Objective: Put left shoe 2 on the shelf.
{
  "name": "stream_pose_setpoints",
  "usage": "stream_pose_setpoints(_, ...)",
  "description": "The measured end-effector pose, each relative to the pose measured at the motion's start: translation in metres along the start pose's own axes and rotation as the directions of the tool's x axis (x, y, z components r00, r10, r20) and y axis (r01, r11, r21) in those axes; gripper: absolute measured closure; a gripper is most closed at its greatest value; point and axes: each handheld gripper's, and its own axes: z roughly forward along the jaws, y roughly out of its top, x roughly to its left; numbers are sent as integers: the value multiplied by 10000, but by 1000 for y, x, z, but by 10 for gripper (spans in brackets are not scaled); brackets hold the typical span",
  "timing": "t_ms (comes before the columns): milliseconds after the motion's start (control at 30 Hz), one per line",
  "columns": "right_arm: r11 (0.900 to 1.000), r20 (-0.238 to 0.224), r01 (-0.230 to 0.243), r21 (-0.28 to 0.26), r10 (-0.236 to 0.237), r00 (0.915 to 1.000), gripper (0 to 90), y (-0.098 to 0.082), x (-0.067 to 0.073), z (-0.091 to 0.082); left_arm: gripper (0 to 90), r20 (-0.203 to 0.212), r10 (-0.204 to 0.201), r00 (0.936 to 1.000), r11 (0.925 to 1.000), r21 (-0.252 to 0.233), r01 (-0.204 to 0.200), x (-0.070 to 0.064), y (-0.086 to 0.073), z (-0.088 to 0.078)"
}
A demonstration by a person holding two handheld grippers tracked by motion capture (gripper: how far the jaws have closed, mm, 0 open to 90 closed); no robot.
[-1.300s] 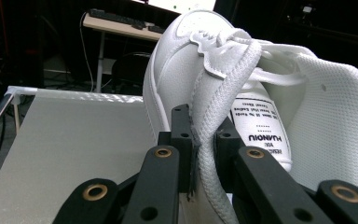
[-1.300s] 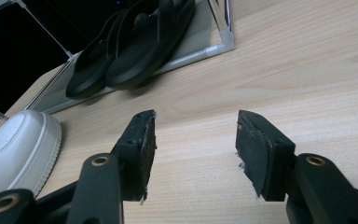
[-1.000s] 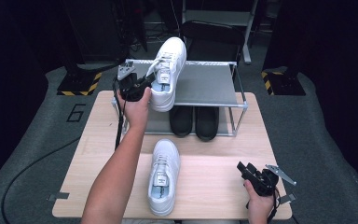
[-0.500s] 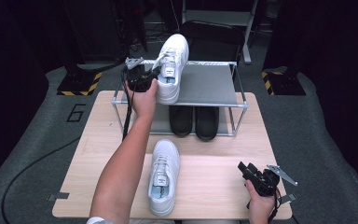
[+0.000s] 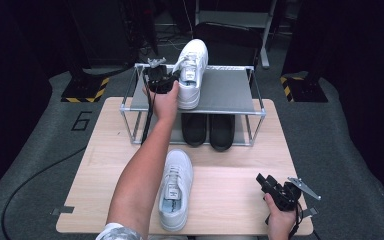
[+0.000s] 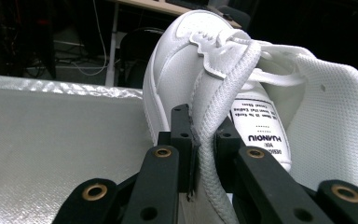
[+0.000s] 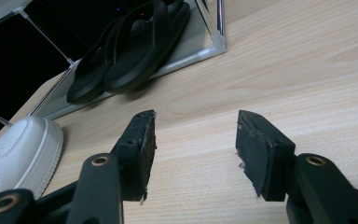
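We've got the left gripper (image 5: 166, 80) w/ jaws pinching the white sneaker's (image 5: 192, 72) collar edge, setting it on the rack's top shelf (image 5: 230, 92); right gripper (image 5: 270, 186) idles, jaws spread, over the table (image 5: 230, 200).

High view overlooks the table (image 5: 230, 195); both gripper views sit close, perhaps level.

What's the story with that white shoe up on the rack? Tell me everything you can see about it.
The white sneaker sits on the grey top shelf of the metal rack, toe pointing away from the person. It looks like smooth leather-like material with a mesh lining, white laces and a printed label inside the tongue. The left gripper is shut on the padded collar edge at its heel end. Its twin lies on the table below.
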Motion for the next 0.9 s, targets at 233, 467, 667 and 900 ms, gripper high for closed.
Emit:
stream_pose_setpoints(233, 10000, -67, -85, 18, 85, 9999, 473, -1, 1, -1, 826, -319, -307, 9990, 9990, 317, 317, 0, -6, 12)
stream_pose_setpoints(467, 9999, -33, -119, 1, 119, 9999, 473, -1, -1, -2, 824, -463, -664, 9967, 9959, 585, 691, 6, -8, 18)
stream_pose_setpoints(667, 9999, -91, -140, 35, 140, 9999, 473, -2, 0, -1, 820, -648, -771, 9949, 9938, 750, 819, 7, -7, 22)
stream_pose_setpoints(900, 9999, -67, -169, 17, 170, 9998, 473, -2, 0, -2, 798, -673, -1075, 9919, 9872, 1111, 1145, 14, -8, 29)
